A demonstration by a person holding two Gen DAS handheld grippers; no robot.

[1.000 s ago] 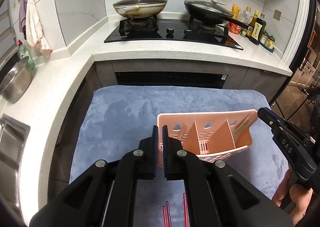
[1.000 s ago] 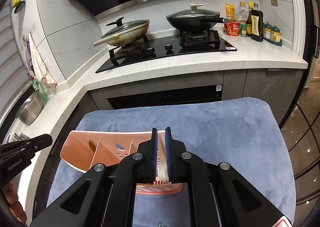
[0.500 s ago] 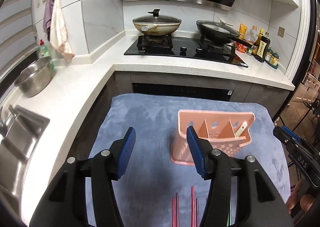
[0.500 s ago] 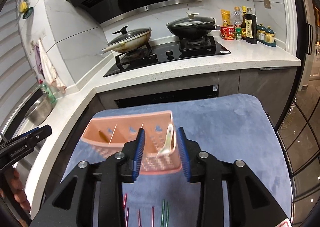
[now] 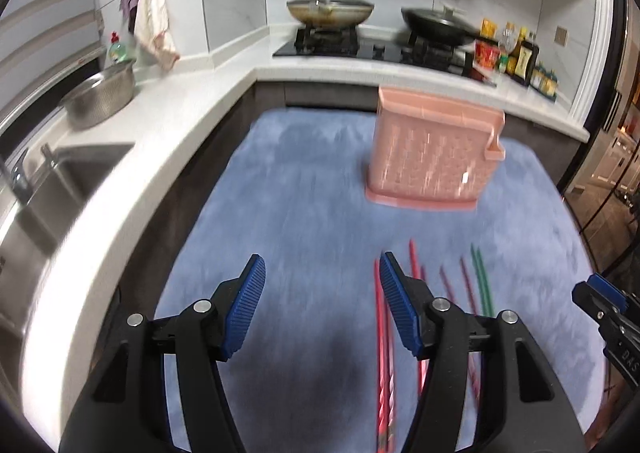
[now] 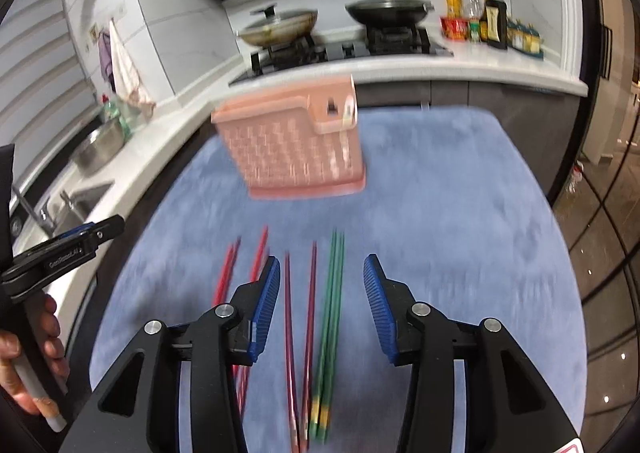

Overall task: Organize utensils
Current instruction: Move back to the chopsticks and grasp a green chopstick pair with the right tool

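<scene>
A pink slotted utensil holder [image 5: 432,157] [image 6: 294,149] stands on the blue cloth [image 5: 304,213] [image 6: 440,213], with a pale spoon [image 6: 347,113] in its right end. In front of it lie red chopsticks [image 5: 382,353] [image 6: 224,273], maroon chopsticks [image 5: 466,285] [image 6: 289,313] and green chopsticks [image 5: 482,285] [image 6: 334,293]. My left gripper [image 5: 321,259] hovers over the cloth beside the red pair, its jaws opening and nothing held. My right gripper [image 6: 322,260] hangs above the maroon and green pairs, jaws opening, pads touching nothing.
An L-shaped white counter [image 5: 168,121] wraps the cloth on the left and behind. It carries a sink [image 5: 52,189], a steel colander [image 5: 100,97], a hob with two lidded pans [image 5: 330,9] and bottles [image 5: 520,57]. A hand [image 6: 24,353] holds the left gripper.
Both grippers have drawn back from the holder and gone from shut to open. The holder now stands farther off, and the chopsticks in front of it have come into view.
</scene>
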